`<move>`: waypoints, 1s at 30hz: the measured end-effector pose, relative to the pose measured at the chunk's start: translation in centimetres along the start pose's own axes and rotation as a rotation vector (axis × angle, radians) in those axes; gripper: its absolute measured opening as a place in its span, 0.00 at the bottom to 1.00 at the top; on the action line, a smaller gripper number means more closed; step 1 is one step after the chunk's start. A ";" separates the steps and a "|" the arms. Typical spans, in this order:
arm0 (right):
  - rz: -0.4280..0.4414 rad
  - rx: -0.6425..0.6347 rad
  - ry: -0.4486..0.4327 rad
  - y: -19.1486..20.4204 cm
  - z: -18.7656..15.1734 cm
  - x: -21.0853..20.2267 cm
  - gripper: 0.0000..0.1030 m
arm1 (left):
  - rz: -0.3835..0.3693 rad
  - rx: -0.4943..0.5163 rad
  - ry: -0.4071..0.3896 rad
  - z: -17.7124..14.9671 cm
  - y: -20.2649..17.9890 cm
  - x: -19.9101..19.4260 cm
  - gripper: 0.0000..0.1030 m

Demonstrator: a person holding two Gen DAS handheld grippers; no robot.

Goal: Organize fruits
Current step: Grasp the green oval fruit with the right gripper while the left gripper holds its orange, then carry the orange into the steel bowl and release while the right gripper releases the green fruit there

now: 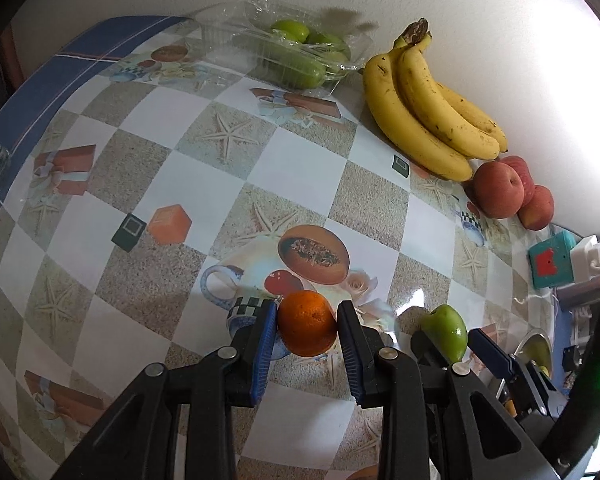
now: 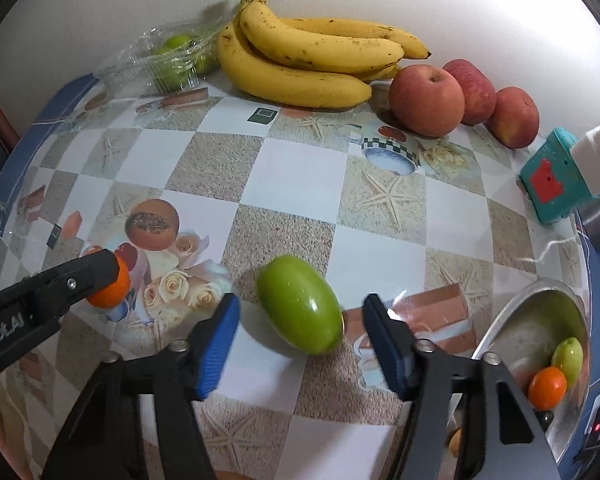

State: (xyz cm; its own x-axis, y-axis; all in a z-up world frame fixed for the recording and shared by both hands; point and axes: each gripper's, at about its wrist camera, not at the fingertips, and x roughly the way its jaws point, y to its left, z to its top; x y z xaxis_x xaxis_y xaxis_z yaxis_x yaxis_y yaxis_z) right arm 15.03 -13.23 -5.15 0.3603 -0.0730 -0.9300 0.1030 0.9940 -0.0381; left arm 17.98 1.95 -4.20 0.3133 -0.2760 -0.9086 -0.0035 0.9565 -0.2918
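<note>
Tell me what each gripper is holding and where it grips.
Left gripper clamps the small round orange fruit by its opposite sides. Right gripper straddles the oval green fruit, not gripping.

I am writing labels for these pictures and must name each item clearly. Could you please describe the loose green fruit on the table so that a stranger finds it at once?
Start at the bananas against the back wall, then come forward across the checkered tablecloth to its near side. There the green fruit lies alone between the open blue pads of the right gripper. Unlike the other green fruits, it is in neither the clear plastic box nor the metal bowl.
</note>
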 end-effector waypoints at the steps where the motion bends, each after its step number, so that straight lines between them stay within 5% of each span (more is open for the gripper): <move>1: -0.005 -0.004 0.003 0.1 0.1 0.1 0.60 | -0.002 0.001 0.003 0.0 0.0 0.1 0.32; 9: -0.007 -0.005 0.019 0.0 0.4 0.7 0.45 | -0.016 -0.003 0.023 0.1 -0.1 0.6 0.32; 30: 0.018 0.029 0.014 0.1 -0.4 -0.6 0.44 | -0.039 -0.035 0.029 0.0 0.5 0.3 0.32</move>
State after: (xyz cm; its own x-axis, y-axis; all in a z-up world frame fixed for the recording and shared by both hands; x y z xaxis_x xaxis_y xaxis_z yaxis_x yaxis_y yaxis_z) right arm 14.41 -13.07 -4.73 0.3494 -0.0537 -0.9354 0.1233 0.9923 -0.0109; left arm 18.08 2.35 -4.64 0.2859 -0.3166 -0.9044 -0.0248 0.9411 -0.3373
